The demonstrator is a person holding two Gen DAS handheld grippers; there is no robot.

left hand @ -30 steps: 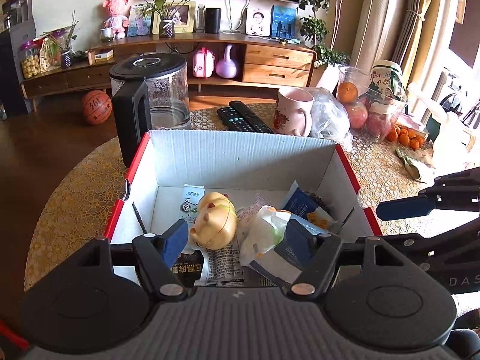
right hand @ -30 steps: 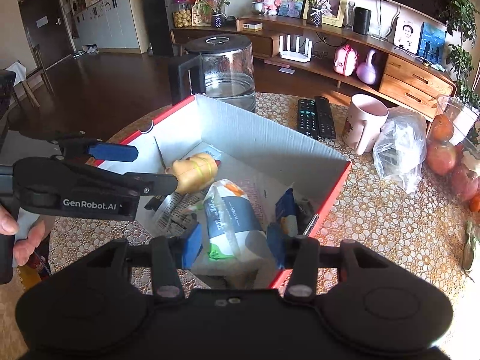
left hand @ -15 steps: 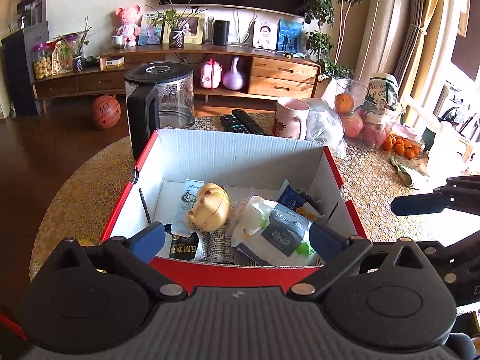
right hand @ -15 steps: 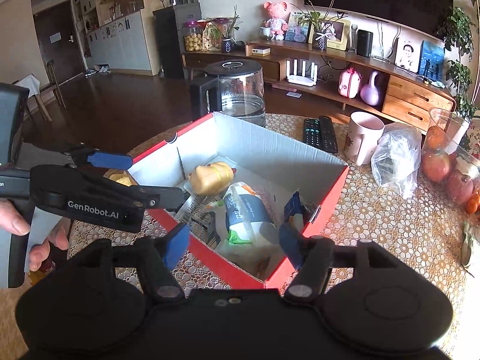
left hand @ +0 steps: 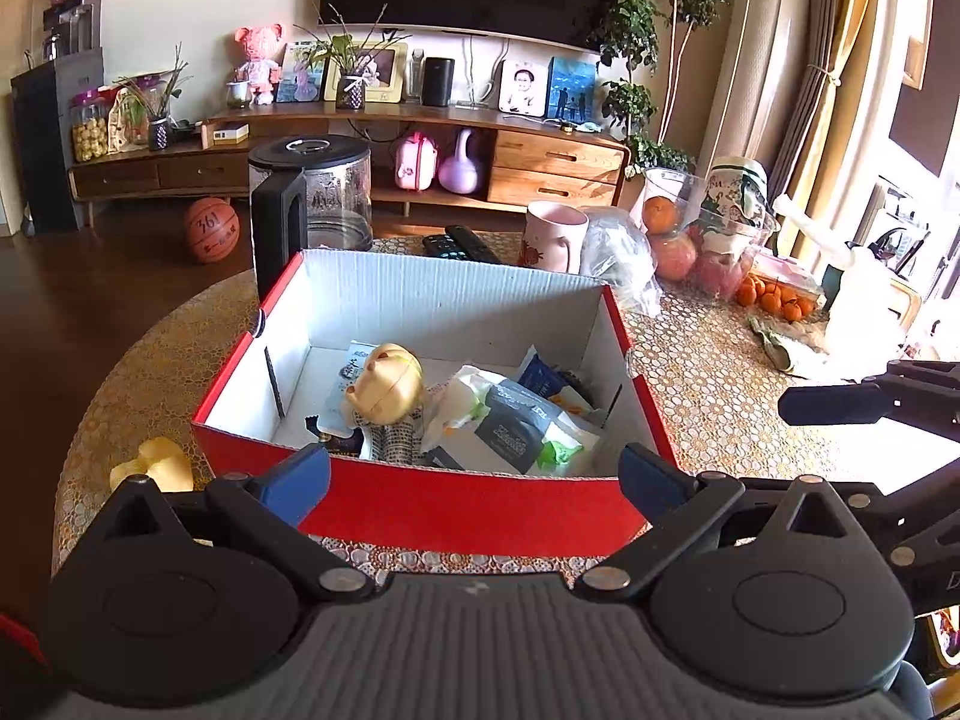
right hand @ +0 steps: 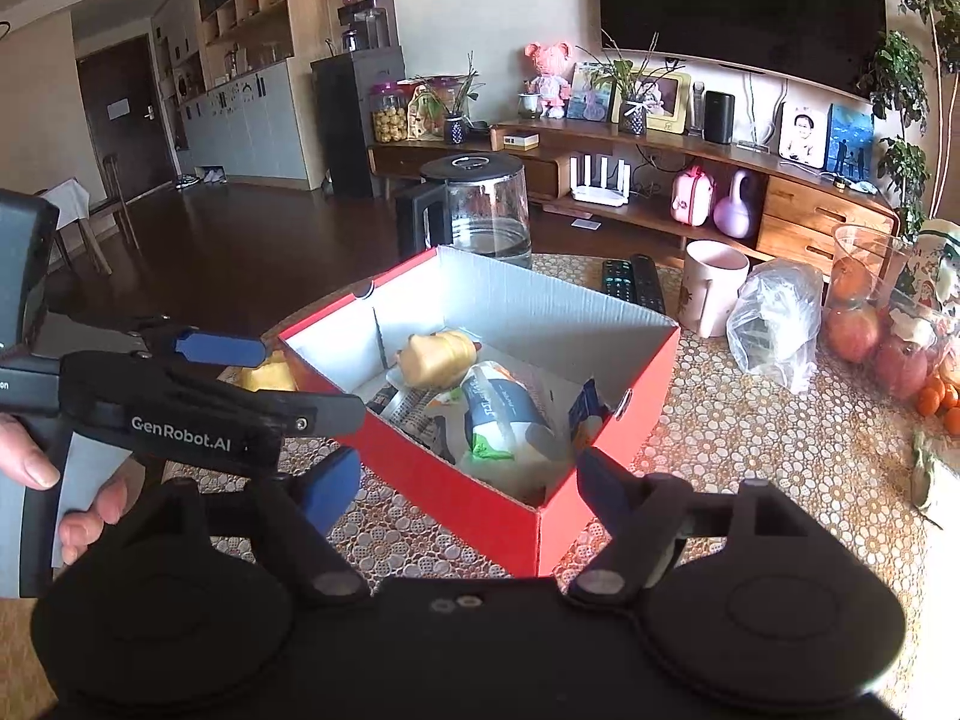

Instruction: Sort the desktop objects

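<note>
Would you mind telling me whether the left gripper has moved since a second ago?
Yes. The left gripper has pulled back out of the red box: its fingertips were inside over the contents, and now sit before the near wall, open.

Red box (right hand: 456, 480) between spread fingers (right hand: 327, 489)

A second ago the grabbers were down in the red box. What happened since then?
Both pulled back out of the red cardboard box with nothing held. The left gripper let go of the white wet-wipes pack and opened wide; the right gripper opened wider too. The yellow pig-shaped toy, the wipes and the packets stayed in the box; the glass kettle and pink mug stayed put.
</note>
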